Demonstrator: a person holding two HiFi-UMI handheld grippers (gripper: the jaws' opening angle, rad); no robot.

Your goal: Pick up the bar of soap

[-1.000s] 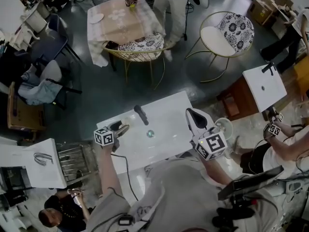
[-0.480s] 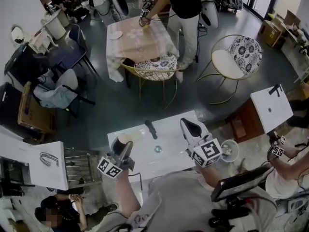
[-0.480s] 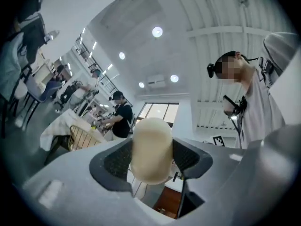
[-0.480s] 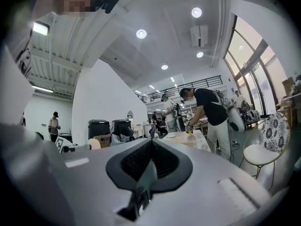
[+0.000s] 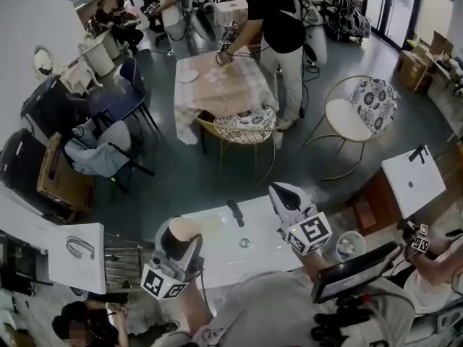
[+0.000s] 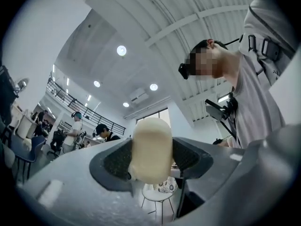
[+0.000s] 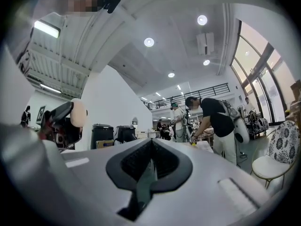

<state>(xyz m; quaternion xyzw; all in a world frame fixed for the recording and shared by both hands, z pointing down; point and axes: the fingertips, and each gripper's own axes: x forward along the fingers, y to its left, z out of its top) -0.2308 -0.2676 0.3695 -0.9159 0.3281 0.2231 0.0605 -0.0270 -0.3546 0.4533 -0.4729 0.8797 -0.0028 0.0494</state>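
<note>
The bar of soap (image 6: 151, 147), pale cream and rounded at its end, was pinched between the jaws of the left gripper (image 5: 179, 241), with a dark ribbed pad pressed against each of its flat sides. In the left gripper view the soap stood upright and was seen against the ceiling and its round lamps, so the gripper was tilted upward and the soap was held clear of any surface. In the head view this gripper lay over the left end of the white table (image 5: 217, 250), with the end of the soap turned towards the camera.

The jaws of the right gripper (image 7: 149, 166) were pressed together, and nothing was caught between them. That gripper was held over the right end of the white table, just beside the dark tap (image 5: 235, 212) and the round drain (image 5: 244, 243), and well apart from the soap. In the right gripper view the left gripper and its soap were seen at the far left, against a white wall.

Beyond the white table, a cloth-covered table (image 5: 228, 85) was seen, with a person (image 5: 271, 20) bent over it, and a gold-framed chair (image 5: 359, 107) stood to its right.
</note>
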